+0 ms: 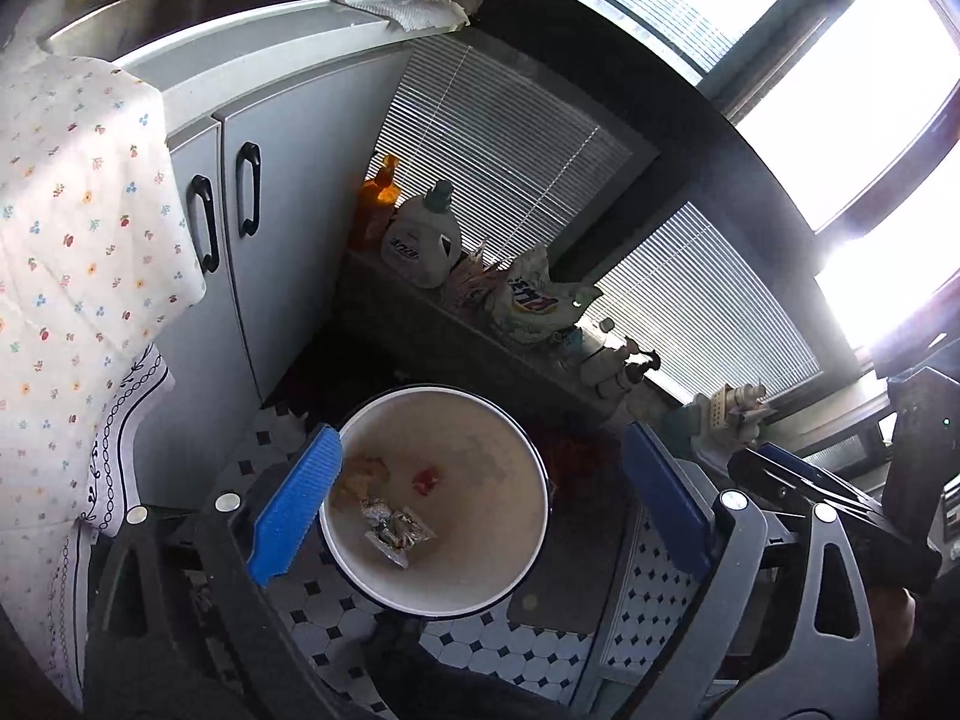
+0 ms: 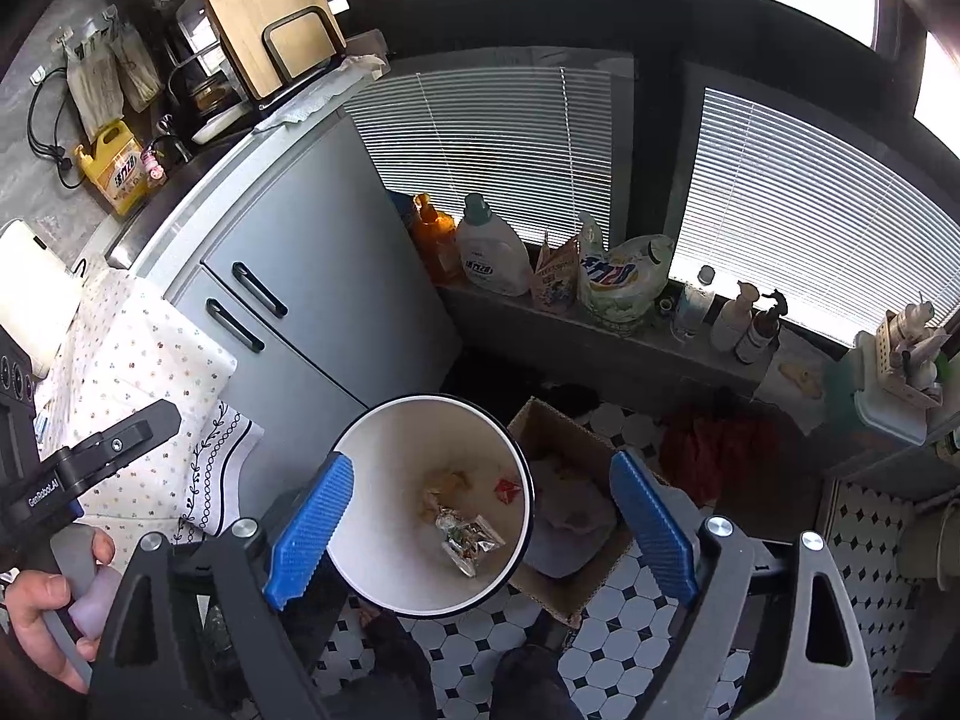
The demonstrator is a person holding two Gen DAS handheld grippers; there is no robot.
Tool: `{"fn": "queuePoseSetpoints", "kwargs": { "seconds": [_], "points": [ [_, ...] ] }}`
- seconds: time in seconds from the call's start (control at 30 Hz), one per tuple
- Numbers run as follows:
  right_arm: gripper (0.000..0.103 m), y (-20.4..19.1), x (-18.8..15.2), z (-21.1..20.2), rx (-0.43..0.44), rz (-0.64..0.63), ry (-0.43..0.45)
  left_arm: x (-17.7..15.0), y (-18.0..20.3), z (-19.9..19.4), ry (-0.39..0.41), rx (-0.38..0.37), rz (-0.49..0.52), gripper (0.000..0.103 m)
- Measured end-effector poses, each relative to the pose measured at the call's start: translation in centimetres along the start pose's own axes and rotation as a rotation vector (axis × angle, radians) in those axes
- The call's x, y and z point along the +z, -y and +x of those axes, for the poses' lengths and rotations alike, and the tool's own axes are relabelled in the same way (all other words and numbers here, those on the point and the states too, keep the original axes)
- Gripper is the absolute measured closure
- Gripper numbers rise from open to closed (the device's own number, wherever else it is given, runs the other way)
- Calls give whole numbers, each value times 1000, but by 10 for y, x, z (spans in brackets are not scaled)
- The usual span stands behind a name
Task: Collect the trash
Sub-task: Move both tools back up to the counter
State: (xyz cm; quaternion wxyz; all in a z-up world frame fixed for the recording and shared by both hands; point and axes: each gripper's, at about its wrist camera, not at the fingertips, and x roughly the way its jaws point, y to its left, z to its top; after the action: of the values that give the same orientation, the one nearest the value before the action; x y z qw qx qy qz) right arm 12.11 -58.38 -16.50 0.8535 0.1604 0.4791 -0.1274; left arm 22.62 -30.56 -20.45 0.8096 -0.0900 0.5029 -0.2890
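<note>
Left wrist | left gripper (image 1: 480, 504), right gripper (image 2: 474, 534) gaping (nothing held) | wrappers (image 1: 393, 531) in bin (image 1: 522, 576)

Detergent bottle (image 2: 491, 249) on the sill, cardboard box (image 2: 576, 516) on tiled floor (image 2: 606, 660)

Crumpled foil wrapper (image 2: 468, 537), red scrap (image 2: 507, 489), prob. tissue, in white bin (image 2: 384, 540).

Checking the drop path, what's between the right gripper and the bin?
Nothing: in the right wrist view the right gripper hangs open over the bin, only air between.
</note>
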Motion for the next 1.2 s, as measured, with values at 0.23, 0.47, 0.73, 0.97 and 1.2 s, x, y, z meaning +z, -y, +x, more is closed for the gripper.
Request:
{"fn": "queuePoseSetpoints", "kwargs": {
  "seconds": [0.23,0.47,0.73,0.97,1.2],
  "points": [
    [12,-52,6,3,57,-53,10,4,-45,-47,66,76,-63,8],
    [9,-115,10,3,127,-128,25,1,-91,-99,136,145,-123,8],
    [8,-198,9,3,217,-236,27,-12,-150,-165,235,228,-215,7],
    [8,-271,1,9,278,-313,17,-33,-207,-217,301,289,-312,7],
    [8,-348,-13,13,335,-386,7,-54,-265,-269,374,359,-386,7]
  ]
}}
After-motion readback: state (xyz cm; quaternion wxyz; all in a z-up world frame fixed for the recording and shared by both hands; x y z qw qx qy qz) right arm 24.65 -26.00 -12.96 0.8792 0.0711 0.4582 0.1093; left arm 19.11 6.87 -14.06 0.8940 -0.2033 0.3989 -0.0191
